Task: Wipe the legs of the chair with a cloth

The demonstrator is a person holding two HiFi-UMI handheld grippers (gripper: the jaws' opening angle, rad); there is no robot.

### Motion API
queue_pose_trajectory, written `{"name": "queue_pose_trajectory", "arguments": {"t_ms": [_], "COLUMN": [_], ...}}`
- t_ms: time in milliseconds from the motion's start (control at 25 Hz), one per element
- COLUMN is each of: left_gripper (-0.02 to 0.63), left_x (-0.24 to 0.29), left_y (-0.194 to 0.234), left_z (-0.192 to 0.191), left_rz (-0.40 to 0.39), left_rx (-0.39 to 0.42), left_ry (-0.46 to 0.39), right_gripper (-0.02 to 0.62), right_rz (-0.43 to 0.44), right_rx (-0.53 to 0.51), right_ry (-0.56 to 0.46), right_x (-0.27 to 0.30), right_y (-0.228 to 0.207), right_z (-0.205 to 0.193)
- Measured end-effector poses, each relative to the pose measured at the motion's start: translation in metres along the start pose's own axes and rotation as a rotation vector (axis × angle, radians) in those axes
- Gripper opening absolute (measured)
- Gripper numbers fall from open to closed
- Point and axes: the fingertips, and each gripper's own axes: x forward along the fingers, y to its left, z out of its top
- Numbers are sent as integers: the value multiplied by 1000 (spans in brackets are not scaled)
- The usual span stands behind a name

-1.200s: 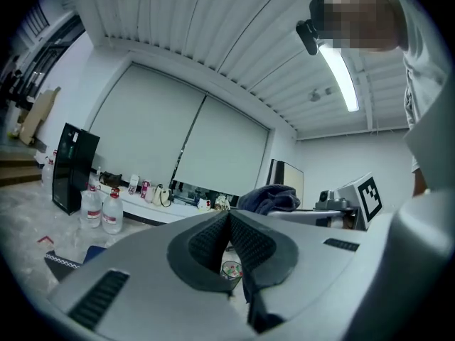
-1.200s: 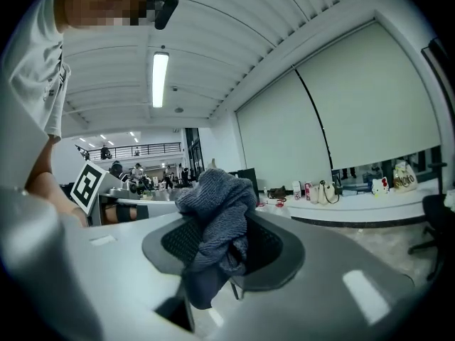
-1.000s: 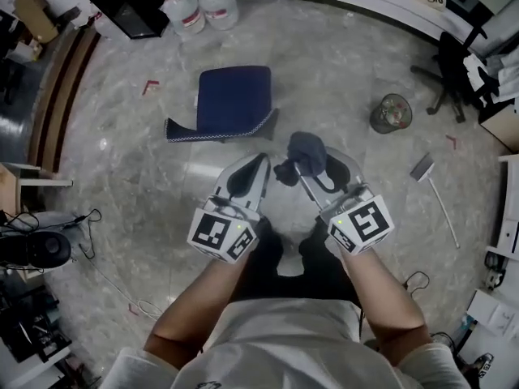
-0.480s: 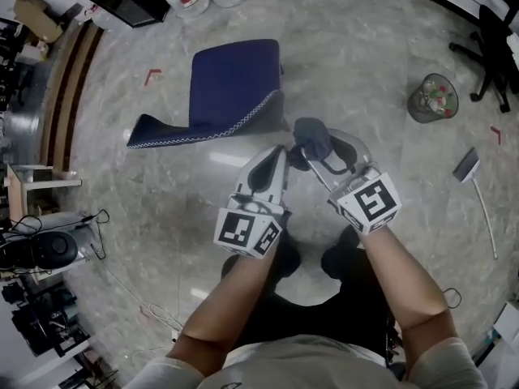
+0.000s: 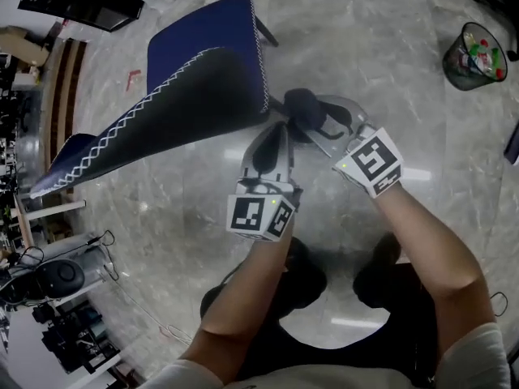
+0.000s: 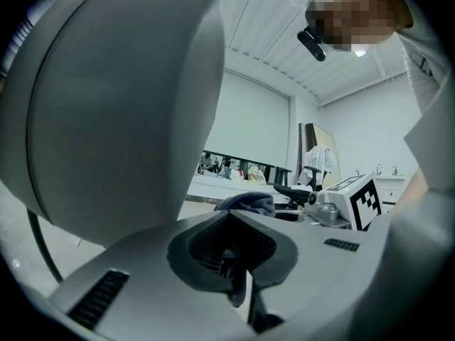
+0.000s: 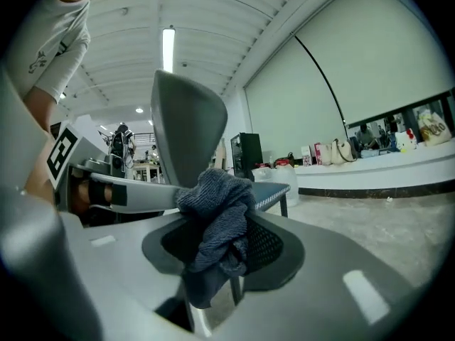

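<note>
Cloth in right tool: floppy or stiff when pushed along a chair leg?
Likely floppy: the cloth bunches and droops from the right tool. Its knitted look suggests it's light and grippy, not slippery.

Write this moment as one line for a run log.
right gripper: shut on cloth | left gripper: shut, empty | cloth: beside chair, leg contact unclear

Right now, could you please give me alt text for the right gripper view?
The right gripper, seen close up, is shut on a bunched grey-blue cloth. Behind it are a blue chair and pale floor.
</note>
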Motion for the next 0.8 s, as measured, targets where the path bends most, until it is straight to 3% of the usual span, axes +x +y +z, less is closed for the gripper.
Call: {"name": "queue_pose_trajectory", "arguments": {"t_ms": [200, 360, 560, 800], "left_gripper": [6, 6, 6, 6], "left_x": [27, 27, 24, 17], "left_y": [31, 72, 93, 109], "left_z": [-83, -127, -138, -142], "left_rz": [38, 79, 110, 140], "left_rx": [14, 25, 48, 59], "left_ry": [-19, -38, -49, -35], "right_gripper": [147, 147, 146, 144], "right_rz": [20, 41, 9, -25], "right_rx": [-29, -56, -52, 36], "right_ry": [6, -52, -110, 82], "right_x": [44, 92, 115, 140], "right_y": [-23, -22, -22, -41], "right_z": [-80, -111, -132, -248]}}
